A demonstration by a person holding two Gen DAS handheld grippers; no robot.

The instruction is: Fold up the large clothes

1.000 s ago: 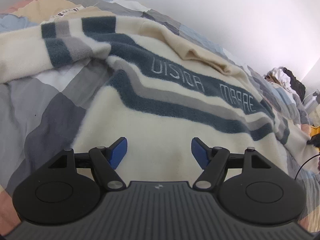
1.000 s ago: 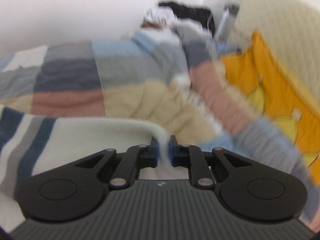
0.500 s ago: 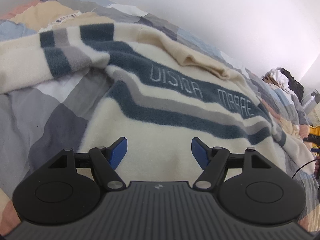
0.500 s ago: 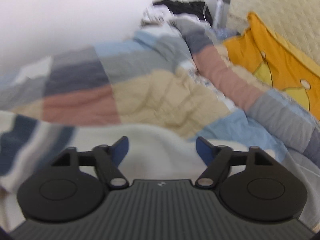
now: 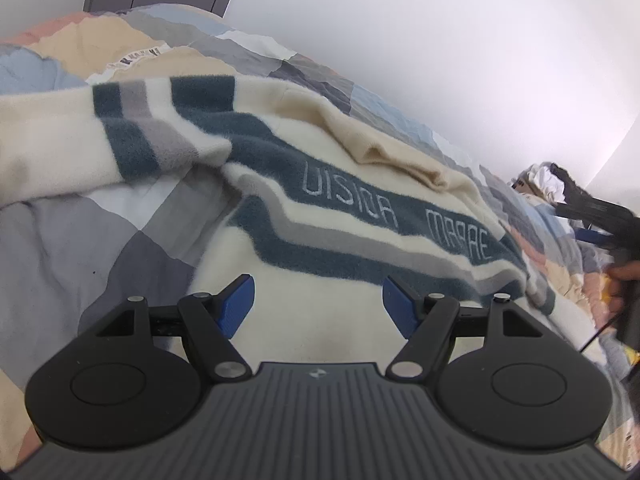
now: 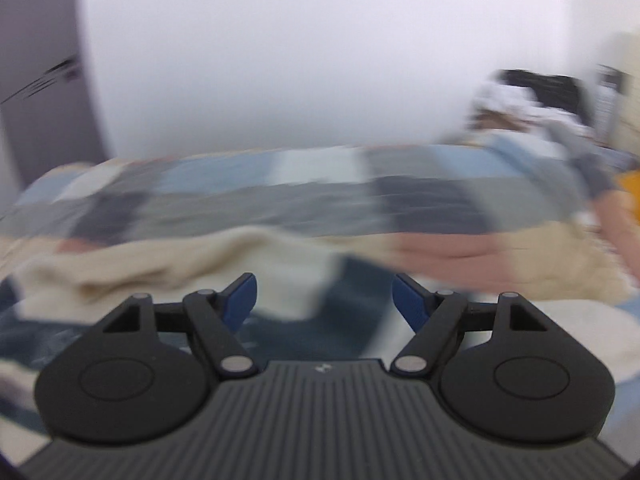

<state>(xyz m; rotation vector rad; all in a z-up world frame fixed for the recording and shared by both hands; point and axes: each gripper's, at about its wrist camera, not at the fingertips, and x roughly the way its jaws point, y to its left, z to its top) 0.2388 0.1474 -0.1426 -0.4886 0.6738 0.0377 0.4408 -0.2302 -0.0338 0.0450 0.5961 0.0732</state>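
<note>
We see a bed with a patchwork quilt (image 5: 72,232), and on it a cream fleece sweater (image 5: 328,312) with navy and grey stripes, spread flat ahead of and under our left gripper (image 5: 318,306); one sleeve (image 5: 80,148) lies off to the left of the fingers. Left fingers (image 5: 236,306) spread wide, holding nothing. Right gripper (image 6: 324,300) also spread wide, empty, above the blurred sweater (image 6: 120,272); it shows at the far right of the left wrist view.

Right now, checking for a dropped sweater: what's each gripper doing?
Left gripper: open, holding nothing, over the sweater.
Right gripper: open, holding nothing.
</note>
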